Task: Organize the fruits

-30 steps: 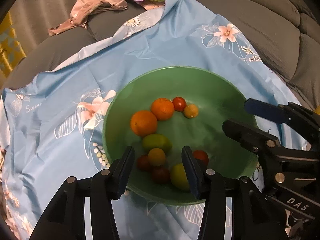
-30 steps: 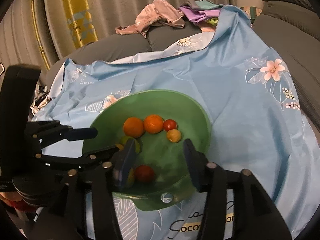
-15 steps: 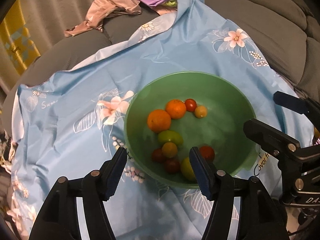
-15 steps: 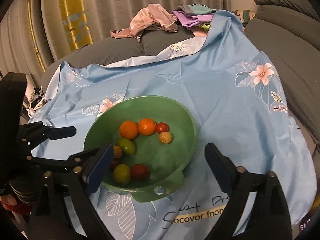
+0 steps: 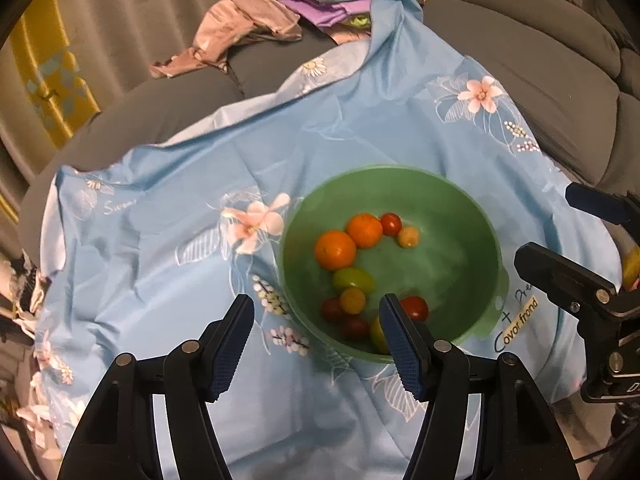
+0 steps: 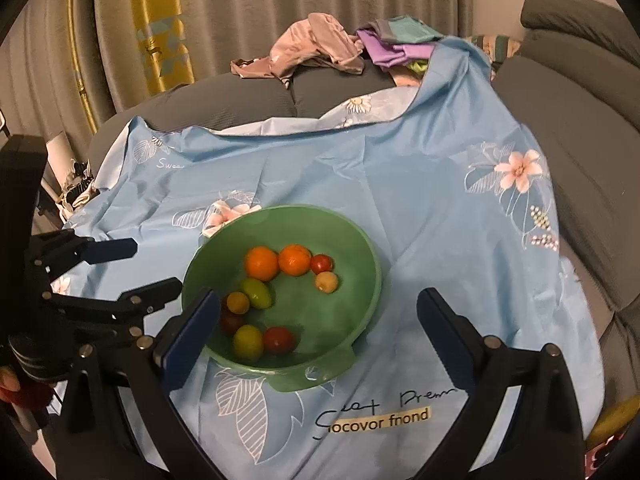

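Note:
A green bowl [image 5: 460, 216] [image 6: 360, 248] sits on a blue flowered cloth [image 5: 180, 240] [image 6: 420, 184]. In it lie two oranges [image 5: 335, 250] [image 6: 261, 263], a green fruit [image 5: 354, 280] [image 6: 258, 293], and several small red and yellow fruits [image 5: 414, 307] [image 6: 278, 339]. My left gripper [image 5: 316, 344] is open and empty, held above the bowl's near left rim. My right gripper [image 6: 316, 332] is wide open and empty above the bowl's near edge. Each gripper shows at the side of the other's view.
The cloth covers a grey sofa [image 5: 540, 60] [image 6: 580, 92]. Crumpled clothes [image 5: 248, 28] [image 6: 320, 44] lie at the back. A curtain with a yellow panel [image 6: 160, 28] hangs behind. A yellow object [image 6: 616, 416] lies at the right edge.
Both grippers have drawn back and up from the bowl, which now looks smaller. The right gripper has opened wide. The fruits have not moved.

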`<state>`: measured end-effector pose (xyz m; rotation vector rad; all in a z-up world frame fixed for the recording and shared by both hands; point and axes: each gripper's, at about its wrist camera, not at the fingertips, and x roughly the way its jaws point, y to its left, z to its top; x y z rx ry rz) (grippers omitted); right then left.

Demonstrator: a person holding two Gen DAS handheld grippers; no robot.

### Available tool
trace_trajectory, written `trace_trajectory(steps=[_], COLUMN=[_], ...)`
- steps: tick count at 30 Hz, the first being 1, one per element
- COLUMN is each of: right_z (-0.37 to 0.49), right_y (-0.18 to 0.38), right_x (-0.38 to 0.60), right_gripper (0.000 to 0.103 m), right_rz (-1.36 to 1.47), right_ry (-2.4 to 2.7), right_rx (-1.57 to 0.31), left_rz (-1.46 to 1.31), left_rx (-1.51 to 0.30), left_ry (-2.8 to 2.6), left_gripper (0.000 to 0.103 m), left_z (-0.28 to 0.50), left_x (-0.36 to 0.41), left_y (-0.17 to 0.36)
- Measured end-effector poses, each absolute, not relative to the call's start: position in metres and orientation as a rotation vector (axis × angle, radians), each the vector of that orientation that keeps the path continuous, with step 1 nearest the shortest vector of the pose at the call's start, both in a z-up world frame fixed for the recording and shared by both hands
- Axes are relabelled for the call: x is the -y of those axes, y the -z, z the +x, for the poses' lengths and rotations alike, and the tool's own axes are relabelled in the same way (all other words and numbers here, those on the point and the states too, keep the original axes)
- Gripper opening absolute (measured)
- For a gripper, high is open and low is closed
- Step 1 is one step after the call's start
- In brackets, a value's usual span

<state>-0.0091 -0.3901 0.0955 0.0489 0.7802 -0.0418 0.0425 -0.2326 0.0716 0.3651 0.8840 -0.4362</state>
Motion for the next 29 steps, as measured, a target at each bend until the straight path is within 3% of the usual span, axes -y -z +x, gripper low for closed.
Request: trace_trajectory(steps=[29], right_z=[-0.021], right_y=[-0.135], right_x=[0.383], right_gripper=[0.1], right_rz=[0.003], right_ry=[-0.011], right_rx=[-0.756], left_rz=[0.353], left_rx=[-0.816], left_ry=[0.45], left_gripper=[0.065], left_z=[0.03], left_x=[0.238], left_y=[-0.113])
